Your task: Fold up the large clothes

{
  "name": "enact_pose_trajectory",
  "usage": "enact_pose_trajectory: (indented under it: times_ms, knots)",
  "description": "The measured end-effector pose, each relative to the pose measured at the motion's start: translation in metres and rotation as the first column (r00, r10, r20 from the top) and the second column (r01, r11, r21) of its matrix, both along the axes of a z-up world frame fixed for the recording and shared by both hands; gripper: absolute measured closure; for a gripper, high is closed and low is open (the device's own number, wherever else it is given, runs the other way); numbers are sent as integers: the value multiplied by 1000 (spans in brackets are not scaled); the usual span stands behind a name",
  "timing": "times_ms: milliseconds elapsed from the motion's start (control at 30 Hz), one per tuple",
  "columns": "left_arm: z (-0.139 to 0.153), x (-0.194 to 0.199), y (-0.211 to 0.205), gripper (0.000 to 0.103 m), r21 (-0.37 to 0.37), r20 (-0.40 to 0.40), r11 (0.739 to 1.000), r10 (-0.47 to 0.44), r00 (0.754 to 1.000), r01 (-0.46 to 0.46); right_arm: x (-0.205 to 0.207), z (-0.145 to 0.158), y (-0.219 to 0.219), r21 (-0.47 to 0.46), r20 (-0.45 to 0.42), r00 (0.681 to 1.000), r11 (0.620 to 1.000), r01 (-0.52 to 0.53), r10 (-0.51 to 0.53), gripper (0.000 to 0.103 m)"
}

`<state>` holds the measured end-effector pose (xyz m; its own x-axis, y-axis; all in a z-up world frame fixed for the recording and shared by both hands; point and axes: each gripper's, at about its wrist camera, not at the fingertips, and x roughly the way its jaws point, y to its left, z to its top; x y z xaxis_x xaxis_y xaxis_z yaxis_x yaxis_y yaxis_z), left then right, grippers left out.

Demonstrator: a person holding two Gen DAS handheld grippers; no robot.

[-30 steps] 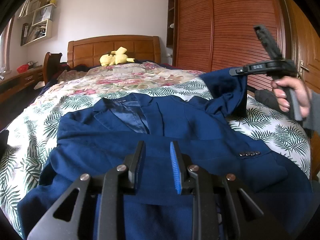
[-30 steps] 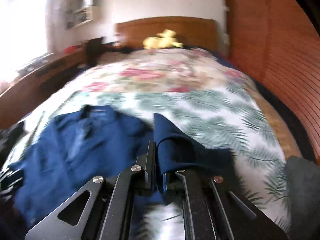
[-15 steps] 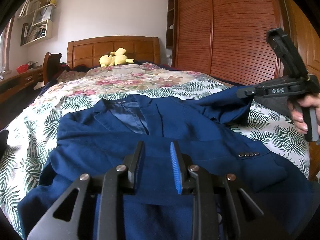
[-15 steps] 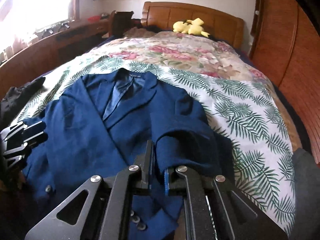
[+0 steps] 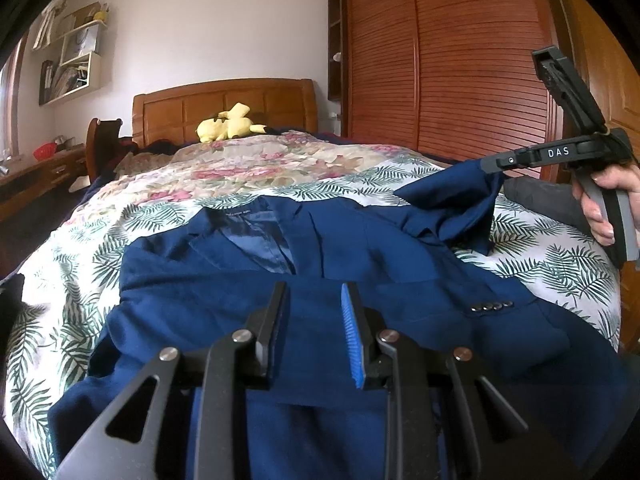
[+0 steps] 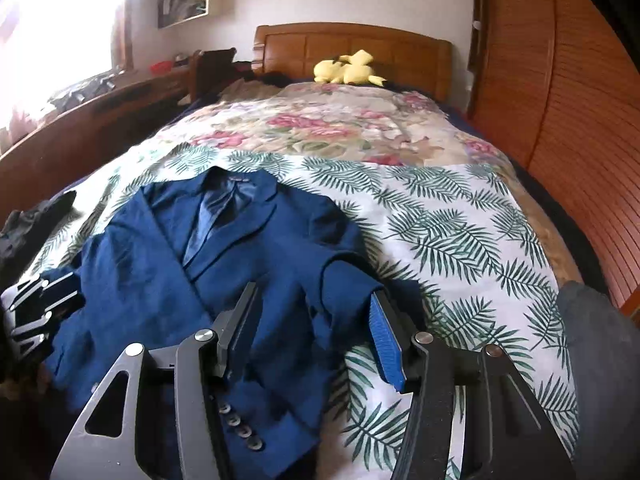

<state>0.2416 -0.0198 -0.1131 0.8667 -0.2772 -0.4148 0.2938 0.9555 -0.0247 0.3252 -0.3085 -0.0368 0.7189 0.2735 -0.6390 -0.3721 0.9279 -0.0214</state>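
Observation:
A navy blue jacket (image 5: 360, 264) lies face up on the bed, collar toward the headboard. My left gripper (image 5: 315, 288) hovers low over its lower front. Its pads stand a little apart, with nothing pinched between them. It shows at the jacket's left edge (image 6: 44, 300) in the right wrist view. My right gripper (image 6: 314, 292) is at the jacket's right side with its jaws opening. The folded sleeve (image 6: 344, 276) lies between the fingers and brushes the blue pad, unpressed. The left wrist view shows that sleeve (image 5: 448, 192) still draped up to the right gripper's tip (image 5: 490, 164), which a hand (image 5: 608, 200) holds.
The leaf-print bedspread (image 6: 460, 240) covers the bed, with a floral quilt behind it. A yellow plush toy (image 6: 348, 68) sits by the wooden headboard (image 6: 360, 40). Slatted wardrobe doors (image 5: 460, 60) stand at the right. A desk (image 6: 100, 112) and a dark garment (image 6: 28, 224) are at the left.
The right gripper was shut on the sleeve and held it up. Its jaws have since spread wide, and the sleeve has sunk toward the bed. The left gripper has not moved.

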Motion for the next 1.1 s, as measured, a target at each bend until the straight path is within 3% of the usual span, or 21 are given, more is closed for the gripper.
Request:
enact_pose_trajectory:
  times_ms: [300,500,700,867,1100]
  knots:
    - [9,-8,4,79,-28,-6,999,-14,1000,14,-27,4,18,-2,-2,996,996,-89,89,49]
    - [13,-15,3,79,-23,5,999,-23,1000,24,-11,-1,6,-39,7,1000,999,-9,9,44]
    - [15,-19,3,79,-22,10,999,-28,1000,28,32,-37,-27,-82,-77,991,991,106,-112,43]
    - [15,-19,3,79,-23,10,999,-28,1000,29,61,-79,-58,-121,-170,961,973,199,-218,43]
    - [14,-19,4,79,-23,1,999,-28,1000,28,81,-115,-78,-123,-252,925,958,261,-284,43]
